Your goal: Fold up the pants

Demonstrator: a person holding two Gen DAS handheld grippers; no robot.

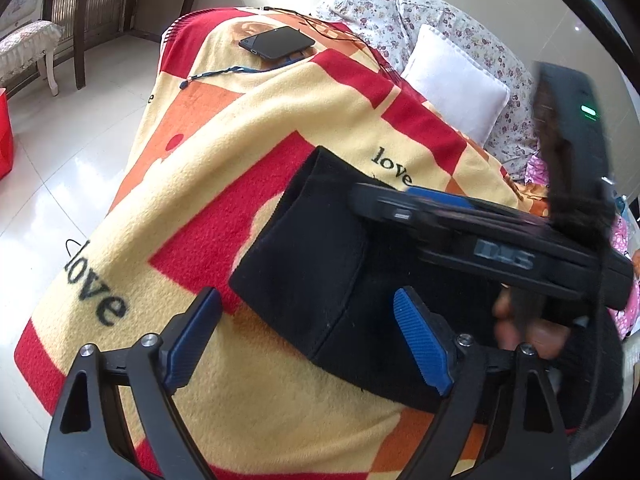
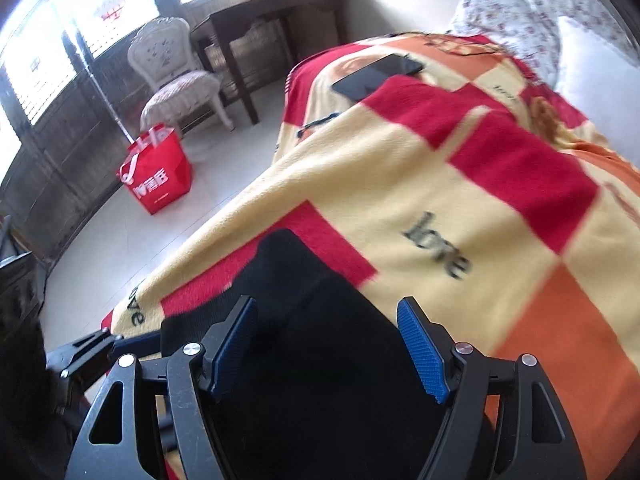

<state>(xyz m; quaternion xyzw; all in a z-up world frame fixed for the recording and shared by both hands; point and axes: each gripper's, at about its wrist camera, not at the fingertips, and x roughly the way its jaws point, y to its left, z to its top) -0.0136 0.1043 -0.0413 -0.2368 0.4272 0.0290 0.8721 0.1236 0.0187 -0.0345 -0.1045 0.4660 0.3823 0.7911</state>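
Left wrist view: folded black pants lie beyond spread fingers.

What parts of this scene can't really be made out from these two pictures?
- Black pants: in the left wrist view the right gripper crosses them; in the right wrist view the gripper's own frame hides their near end.
- Right gripper in the left wrist view: motion-blurred, lettering unreadable.
- Phone on the blanket: its screen shows nothing readable.
- Red bag: only a sliver at the left wrist view's edge.
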